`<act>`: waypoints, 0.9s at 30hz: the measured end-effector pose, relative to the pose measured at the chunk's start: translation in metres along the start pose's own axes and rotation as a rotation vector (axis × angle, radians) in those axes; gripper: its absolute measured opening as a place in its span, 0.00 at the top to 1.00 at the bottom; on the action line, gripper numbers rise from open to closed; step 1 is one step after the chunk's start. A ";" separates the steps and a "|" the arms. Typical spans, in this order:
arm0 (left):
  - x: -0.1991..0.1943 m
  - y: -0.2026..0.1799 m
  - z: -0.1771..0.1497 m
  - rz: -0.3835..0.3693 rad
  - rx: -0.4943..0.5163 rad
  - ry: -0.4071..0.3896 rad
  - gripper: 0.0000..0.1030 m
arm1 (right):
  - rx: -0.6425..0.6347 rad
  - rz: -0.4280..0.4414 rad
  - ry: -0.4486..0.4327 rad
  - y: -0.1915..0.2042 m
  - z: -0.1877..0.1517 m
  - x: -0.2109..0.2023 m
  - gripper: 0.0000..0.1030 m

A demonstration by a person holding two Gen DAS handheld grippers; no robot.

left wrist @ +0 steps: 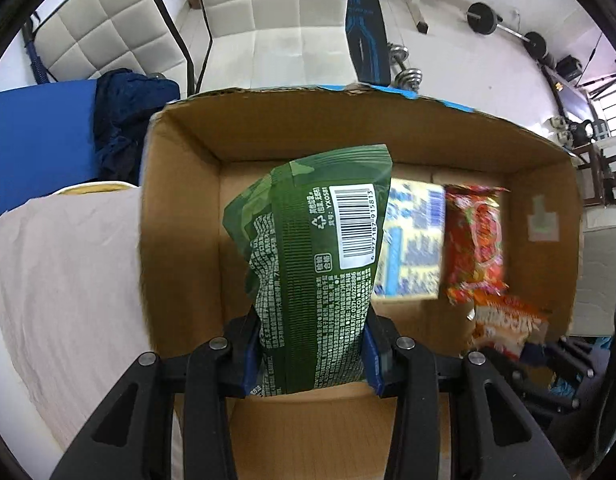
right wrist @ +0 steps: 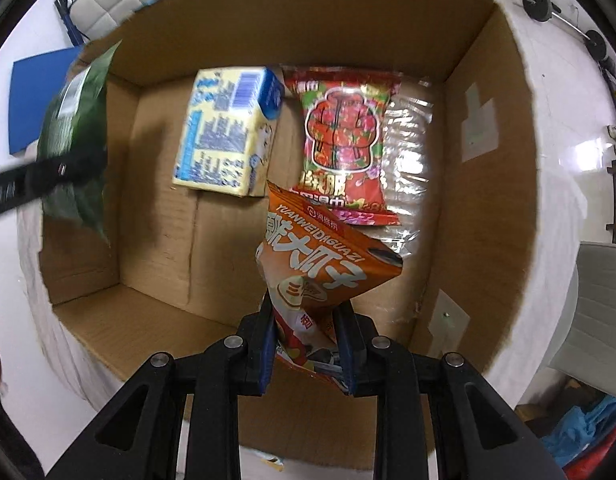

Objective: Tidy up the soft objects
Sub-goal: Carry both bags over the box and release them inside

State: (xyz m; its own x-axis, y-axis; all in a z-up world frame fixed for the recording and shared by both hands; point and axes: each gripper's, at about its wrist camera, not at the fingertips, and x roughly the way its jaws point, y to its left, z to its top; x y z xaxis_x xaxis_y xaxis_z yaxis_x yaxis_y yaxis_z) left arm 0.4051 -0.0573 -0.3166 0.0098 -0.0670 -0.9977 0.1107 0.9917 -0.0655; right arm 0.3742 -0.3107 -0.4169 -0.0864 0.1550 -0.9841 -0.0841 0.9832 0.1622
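Nearest, the left gripper pinches a green snack bag; the right gripper pinches an orange seed packet. Both hang over the cardboard box. On its floor, toward 12 o'clock, lie a yellow carton and a red packet, side by side.

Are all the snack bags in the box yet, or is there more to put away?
Partly done. A yellow and blue pack and a red packet already lie on the floor of the cardboard box. In hand: the left gripper is shut on a green bag, the right gripper on an orange bag, both above the open box. Left: releasing those two inside. Any more outside the box aren't visible.
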 end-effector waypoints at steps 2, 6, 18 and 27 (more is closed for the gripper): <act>0.012 0.000 0.009 0.001 0.004 0.026 0.62 | -0.021 -0.002 0.023 0.001 0.000 0.008 0.73; 0.027 0.004 0.018 -0.026 -0.037 0.086 0.61 | -0.050 -0.032 0.045 0.005 -0.003 0.018 0.70; -0.007 0.007 0.010 -0.002 -0.026 -0.003 0.41 | -0.005 -0.078 -0.027 0.007 -0.010 -0.004 0.30; -0.041 0.004 -0.031 -0.008 -0.010 -0.078 0.38 | 0.024 -0.091 -0.069 0.011 -0.020 -0.021 0.26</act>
State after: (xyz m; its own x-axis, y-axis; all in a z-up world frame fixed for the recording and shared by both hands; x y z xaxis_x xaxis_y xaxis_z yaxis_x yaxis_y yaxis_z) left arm 0.3747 -0.0477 -0.2765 0.0863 -0.0831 -0.9928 0.1007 0.9921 -0.0743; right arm 0.3552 -0.3053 -0.3928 -0.0113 0.0702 -0.9975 -0.0649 0.9954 0.0708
